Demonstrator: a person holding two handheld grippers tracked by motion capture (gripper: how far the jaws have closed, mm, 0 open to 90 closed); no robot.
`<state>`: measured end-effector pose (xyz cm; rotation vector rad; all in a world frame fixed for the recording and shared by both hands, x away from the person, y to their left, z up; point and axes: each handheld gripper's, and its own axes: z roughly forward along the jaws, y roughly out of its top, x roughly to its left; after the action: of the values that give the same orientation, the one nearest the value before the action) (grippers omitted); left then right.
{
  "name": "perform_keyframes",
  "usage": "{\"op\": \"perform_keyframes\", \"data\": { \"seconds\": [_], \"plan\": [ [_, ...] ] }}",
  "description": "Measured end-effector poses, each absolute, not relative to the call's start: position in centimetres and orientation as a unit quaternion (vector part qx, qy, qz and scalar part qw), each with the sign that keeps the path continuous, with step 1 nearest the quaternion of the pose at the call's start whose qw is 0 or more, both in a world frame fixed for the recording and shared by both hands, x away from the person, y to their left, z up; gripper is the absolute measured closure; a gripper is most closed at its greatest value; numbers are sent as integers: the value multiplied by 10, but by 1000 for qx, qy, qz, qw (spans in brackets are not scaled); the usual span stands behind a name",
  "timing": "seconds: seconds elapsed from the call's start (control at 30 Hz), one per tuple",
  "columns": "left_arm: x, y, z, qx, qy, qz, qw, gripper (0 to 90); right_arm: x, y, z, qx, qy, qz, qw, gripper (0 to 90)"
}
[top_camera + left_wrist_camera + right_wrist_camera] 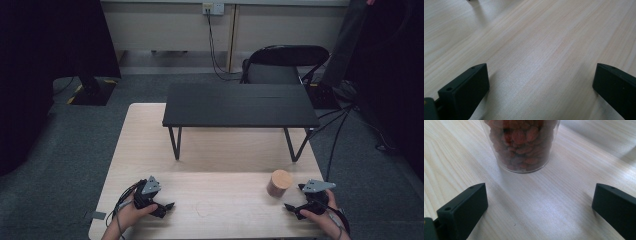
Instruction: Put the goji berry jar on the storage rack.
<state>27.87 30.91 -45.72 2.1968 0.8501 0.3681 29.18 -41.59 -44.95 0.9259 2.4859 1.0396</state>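
- The right gripper [294,209], black with two jaws and a grey three-cornered plate on top, sits low at the near right corner of the tabletop with its jaws spread wide and nothing between them.
- Straight ahead of it stands the clear round jar of reddish-brown dried fruit with a pale wooden lid [279,183], just beside the gripper and near the right edge of the pale wood tabletop [220,150]. In the right gripper view the jar [522,145] is upright, a little left of the centre line between the jaws.
- To take it well, I would slide forward and nudge slightly left so the jar sits midway, then close on the straight wall below the lid (the glossy side looks likely to slip if pinched only at the rim).
- Keep the jaws level with the tabletop; a tilted grip could tip the jar.
- The left gripper [169,206], the same black make, rests near the near left corner, jaws likewise wide apart over bare wood [536,50]; it is well apart from the jar and can wait.
- Beyond, a low black metal-legged shelf [240,105] spans the far edge (a plausible place to set the jar down).
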Motion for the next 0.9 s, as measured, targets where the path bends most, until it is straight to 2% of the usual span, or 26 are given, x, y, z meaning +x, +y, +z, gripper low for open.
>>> {"op": "perform_keyframes", "data": {
  "seconds": [0.9],
  "plan": [
    [279,309,-457,856,331,143,370,0,295,-412,-449,317,865,362,143,0]
  ]
}}
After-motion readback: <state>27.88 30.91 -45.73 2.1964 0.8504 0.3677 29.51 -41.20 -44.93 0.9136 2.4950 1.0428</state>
